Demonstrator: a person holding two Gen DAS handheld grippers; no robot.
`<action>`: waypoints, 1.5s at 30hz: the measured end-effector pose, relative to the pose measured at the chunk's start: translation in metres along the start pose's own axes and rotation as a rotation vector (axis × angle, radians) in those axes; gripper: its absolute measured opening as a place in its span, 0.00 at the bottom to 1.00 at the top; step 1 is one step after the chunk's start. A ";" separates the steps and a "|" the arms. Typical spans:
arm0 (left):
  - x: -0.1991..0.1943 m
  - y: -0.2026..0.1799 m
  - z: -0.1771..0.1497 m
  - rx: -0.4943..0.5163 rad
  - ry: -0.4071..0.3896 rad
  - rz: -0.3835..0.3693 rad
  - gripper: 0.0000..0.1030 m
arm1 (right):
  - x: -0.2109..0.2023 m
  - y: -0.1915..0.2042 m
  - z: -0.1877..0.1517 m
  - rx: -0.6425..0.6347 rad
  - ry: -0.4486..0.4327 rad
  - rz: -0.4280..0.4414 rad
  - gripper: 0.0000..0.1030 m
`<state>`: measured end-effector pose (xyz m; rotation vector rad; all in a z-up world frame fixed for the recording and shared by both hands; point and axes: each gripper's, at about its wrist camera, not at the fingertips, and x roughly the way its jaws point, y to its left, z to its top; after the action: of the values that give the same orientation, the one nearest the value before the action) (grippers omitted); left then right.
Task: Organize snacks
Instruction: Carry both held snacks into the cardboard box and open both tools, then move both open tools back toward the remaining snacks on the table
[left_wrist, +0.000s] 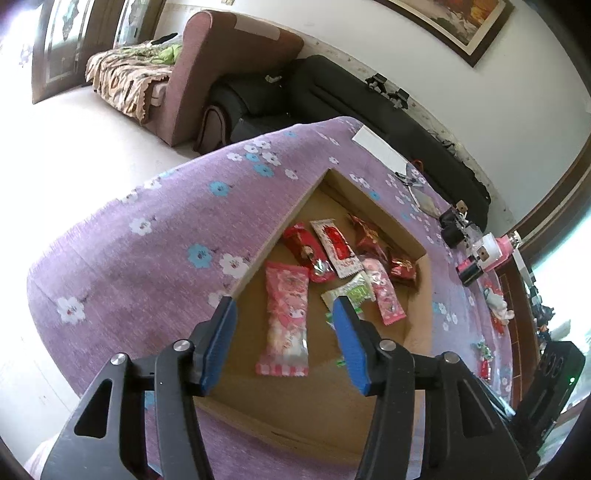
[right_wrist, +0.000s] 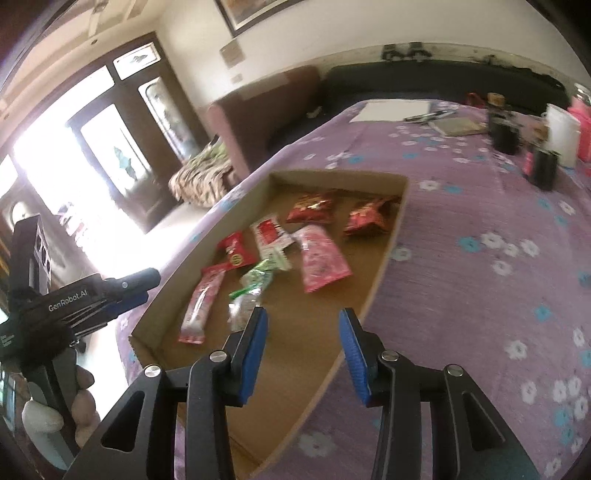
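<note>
Jaws of left gripper (left_wrist: 284, 314) and right gripper (right_wrist: 303, 325) part-open, empty, above cardboard tray (left_wrist: 373, 206); stowing step; next: fetch loose snacks (left_wrist: 484, 354) at table edge.

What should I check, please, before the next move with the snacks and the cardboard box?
1. Left gripper empty, blue pads apart: ok.
2. Right gripper empty, pads apart: ok.
3. Long pink packet lies loose in the cardboard box: ok.
4. All snacks in the box: not ok, small wrapped snacks lie on the purple cloth.
5. Contents of the green packet: cannot tell, blurred.
</note>
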<state>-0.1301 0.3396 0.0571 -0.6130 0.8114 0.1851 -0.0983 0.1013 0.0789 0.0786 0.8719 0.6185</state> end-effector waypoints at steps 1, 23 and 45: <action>-0.001 -0.002 -0.001 -0.004 0.002 -0.004 0.51 | -0.003 -0.003 -0.002 0.006 -0.004 -0.002 0.41; -0.017 -0.024 -0.013 0.012 -0.022 -0.003 0.51 | -0.040 -0.036 -0.015 0.070 -0.055 -0.025 0.47; 0.009 -0.139 -0.075 0.430 0.125 -0.054 0.51 | -0.150 -0.217 -0.036 0.371 -0.200 -0.373 0.50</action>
<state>-0.1177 0.1821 0.0719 -0.2419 0.9208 -0.0787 -0.0936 -0.1648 0.0921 0.3006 0.7719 0.0925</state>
